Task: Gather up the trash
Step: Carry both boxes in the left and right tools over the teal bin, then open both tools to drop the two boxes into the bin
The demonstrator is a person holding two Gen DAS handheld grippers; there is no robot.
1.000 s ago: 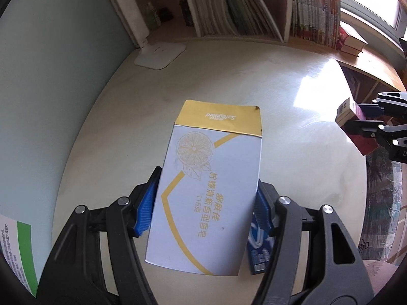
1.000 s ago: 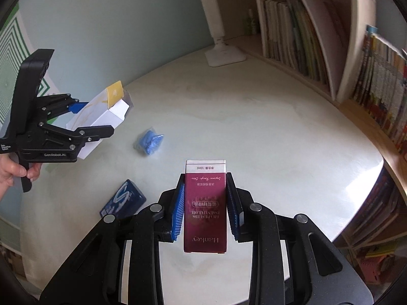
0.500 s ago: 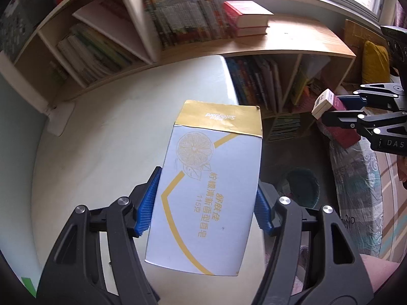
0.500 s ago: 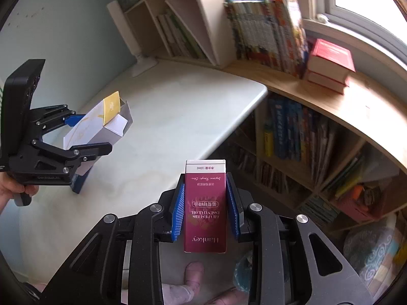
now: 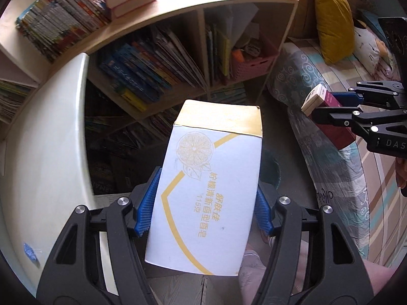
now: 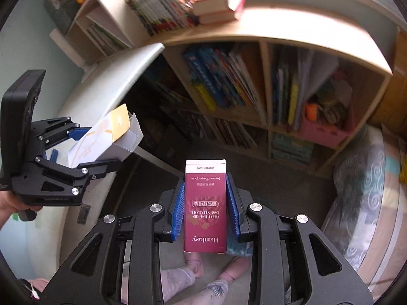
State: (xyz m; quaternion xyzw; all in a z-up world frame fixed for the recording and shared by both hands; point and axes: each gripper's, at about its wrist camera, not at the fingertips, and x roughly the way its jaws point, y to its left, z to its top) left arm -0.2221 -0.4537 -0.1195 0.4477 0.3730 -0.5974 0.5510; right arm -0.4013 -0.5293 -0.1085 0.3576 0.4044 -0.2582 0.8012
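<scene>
Both tongs pointed steeply down beside the bookshelf: left tongs clamped the white soap box, right tongs the maroon carton.

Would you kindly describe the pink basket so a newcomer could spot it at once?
Start at the wooden bookshelf beside the bed. In its right-hand compartment, beside upright books, sits the pink basket. It is the only slotted plastic container there, stuffed with odds and ends rather than books.

You're in a home bedroom-study: crammed bookshelf, white desk, patterned bedding (yellow pillow far right).
</scene>
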